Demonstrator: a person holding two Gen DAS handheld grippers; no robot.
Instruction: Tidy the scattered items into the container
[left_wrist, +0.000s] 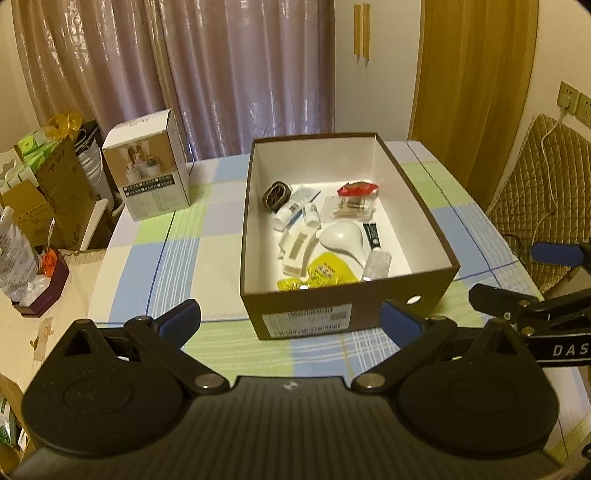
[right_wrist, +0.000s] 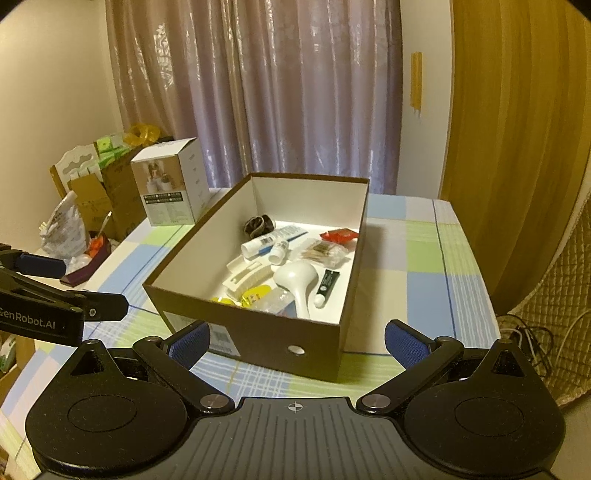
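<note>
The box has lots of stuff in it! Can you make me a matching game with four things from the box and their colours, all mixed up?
Things:
1. packet
2. pouch
3. scoop
4. tube

Colours:
a. white
b. black with a white cap
c. red
d. yellow

All four lie inside the brown box on the checked tablecloth.

Pairs: 1-c, 2-d, 3-a, 4-b
</note>
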